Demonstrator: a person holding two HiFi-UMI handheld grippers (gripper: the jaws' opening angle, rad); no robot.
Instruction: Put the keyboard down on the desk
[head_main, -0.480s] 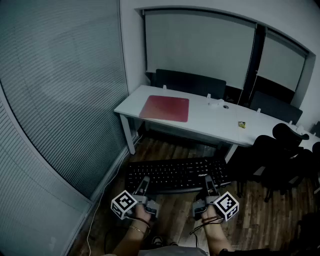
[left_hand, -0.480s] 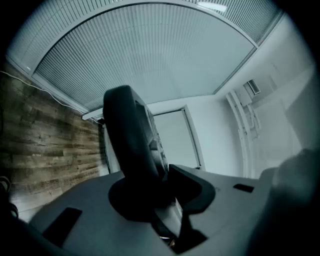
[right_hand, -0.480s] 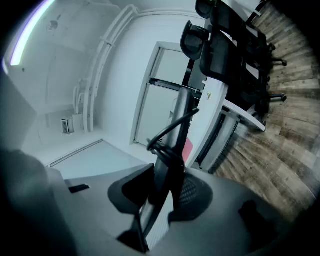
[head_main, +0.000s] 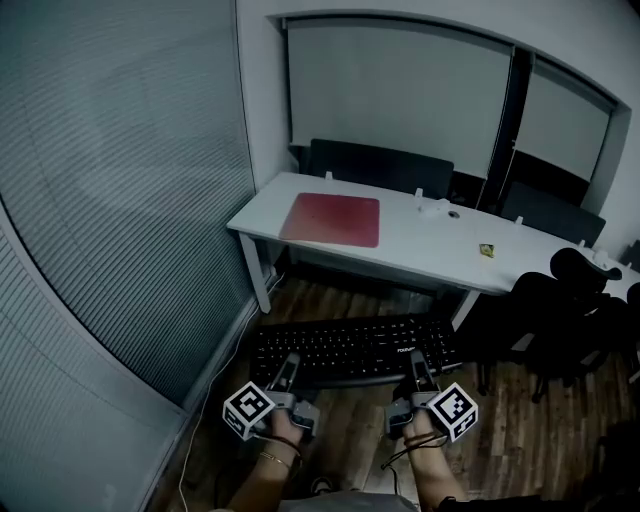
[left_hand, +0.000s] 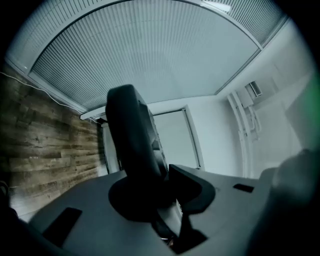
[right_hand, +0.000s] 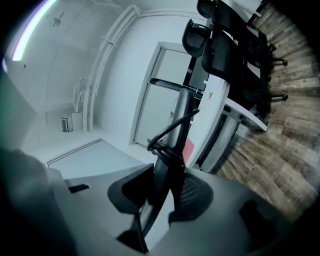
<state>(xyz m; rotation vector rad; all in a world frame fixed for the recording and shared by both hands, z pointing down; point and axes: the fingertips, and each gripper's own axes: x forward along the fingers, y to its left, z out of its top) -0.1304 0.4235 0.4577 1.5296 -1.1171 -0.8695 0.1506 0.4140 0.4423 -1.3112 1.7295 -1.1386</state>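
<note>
keyboard (head_main: 352, 350): no real change from a moment ago; held level above the floor, short of the counter (head_main: 430, 245). left gripper (head_main: 290, 362), right gripper (head_main: 414, 360): fingers (head_main: 412, 370) pinching its near edge. put-down still pending.

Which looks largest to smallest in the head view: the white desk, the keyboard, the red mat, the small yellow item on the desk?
1. white desk
2. keyboard, though it is nearer the camera, which enlarges it
3. red mat
4. small yellow item
</note>
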